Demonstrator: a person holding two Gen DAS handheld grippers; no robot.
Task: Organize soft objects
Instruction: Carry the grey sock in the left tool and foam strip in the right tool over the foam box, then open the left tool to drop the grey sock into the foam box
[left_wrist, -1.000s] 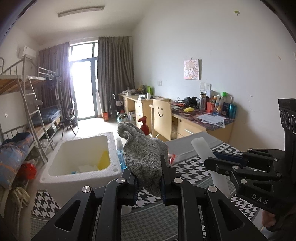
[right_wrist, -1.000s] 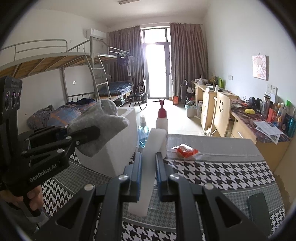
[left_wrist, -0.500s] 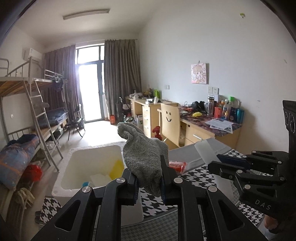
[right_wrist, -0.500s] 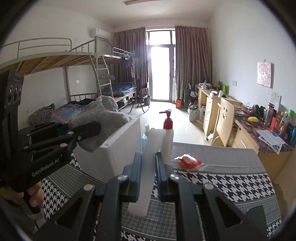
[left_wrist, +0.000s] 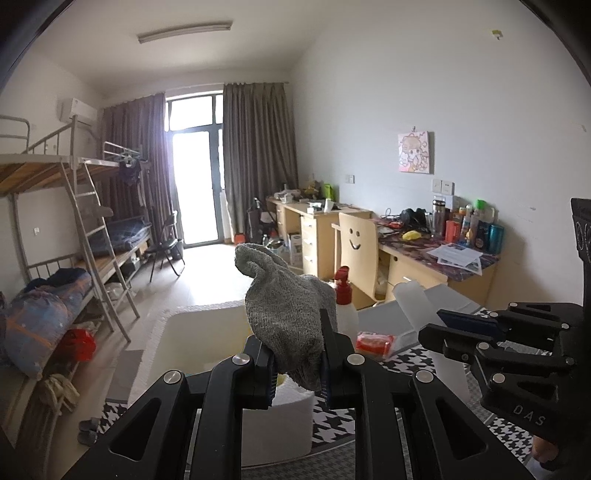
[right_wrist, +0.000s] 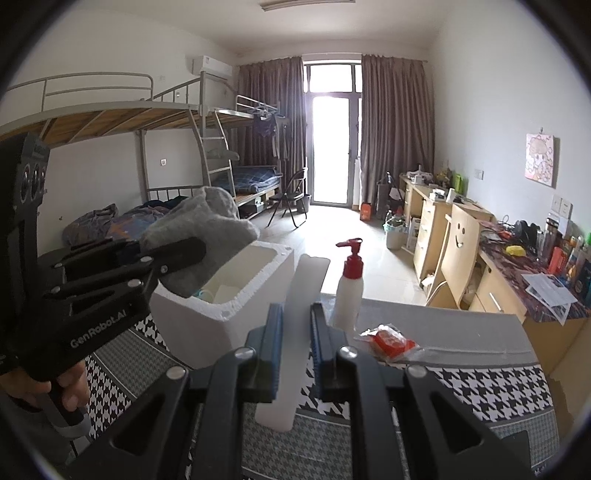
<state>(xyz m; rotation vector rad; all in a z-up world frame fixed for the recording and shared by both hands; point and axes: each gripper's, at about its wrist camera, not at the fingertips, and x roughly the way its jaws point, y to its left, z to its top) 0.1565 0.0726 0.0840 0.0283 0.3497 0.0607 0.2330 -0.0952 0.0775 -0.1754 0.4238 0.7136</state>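
Currently, left wrist view. The left gripper (left_wrist: 297, 363) is clenched on a grey knitted sock (left_wrist: 290, 314), held by its lower end; the long axis is seen running up and slightly left, the curled tip pointing toward the far window. The white foam box (left_wrist: 184, 332) is seen directly ahead of and below the jaws, its open top facing up, so the sock is judged to lie above the near edge of the box. The right gripper (left_wrist: 443, 332) is seen to the right, closed on a pale translucent foam strip (left_wrist: 413, 301), which stands apart from the box, over the houndstooth table cover (left_wrist: 517, 435).

Right wrist view. The right gripper (right_wrist: 297, 350) is clamped on the foam strip (right_wrist: 301, 325) at mid-length; its long axis is seen pointing forward and up, lower end hanging below the jaws. The foam box (right_wrist: 229, 317) lies ahead and to the left, beside a red-capped pump bottle (right_wrist: 349, 288). The left gripper (right_wrist: 184, 254) and its sock (right_wrist: 203, 229) are seen over the box's rim, so the left hand is judged nearer the opening.
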